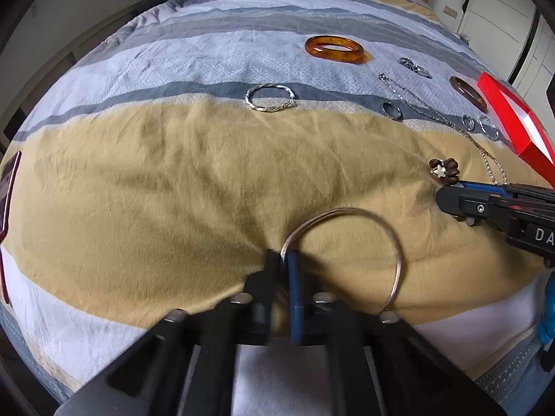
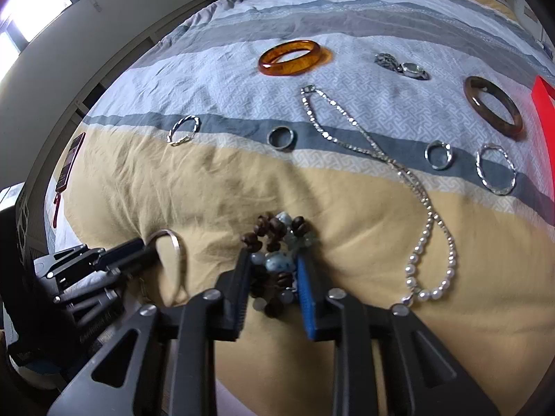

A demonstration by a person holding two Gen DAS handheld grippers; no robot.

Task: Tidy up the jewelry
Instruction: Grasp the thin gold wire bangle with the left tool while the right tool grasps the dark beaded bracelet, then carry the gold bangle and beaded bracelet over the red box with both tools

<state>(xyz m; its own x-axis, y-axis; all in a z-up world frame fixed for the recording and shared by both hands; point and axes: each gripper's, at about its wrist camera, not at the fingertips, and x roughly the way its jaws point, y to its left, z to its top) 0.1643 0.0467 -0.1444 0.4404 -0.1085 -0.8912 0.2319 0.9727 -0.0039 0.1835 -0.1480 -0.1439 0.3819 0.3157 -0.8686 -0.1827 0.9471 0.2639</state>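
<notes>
The left gripper [image 1: 282, 260] has its fingers clamped on the rim of a thin silver bangle [image 1: 381, 228], whose loop lies to their right on the bed [image 1: 156, 180]; the right gripper [image 2: 274, 260] has its fingers closed around a bunched wooden bead bracelet [image 2: 274, 232]. To do this well, I judge each lift should be slow and level so neither piece slips or snags the quilt. Both reach forward low over the bed, with the pearl-and-chain necklace [image 2: 430, 277] right of the right fingers and the amber bangle [image 2: 291, 57] far ahead.
</notes>
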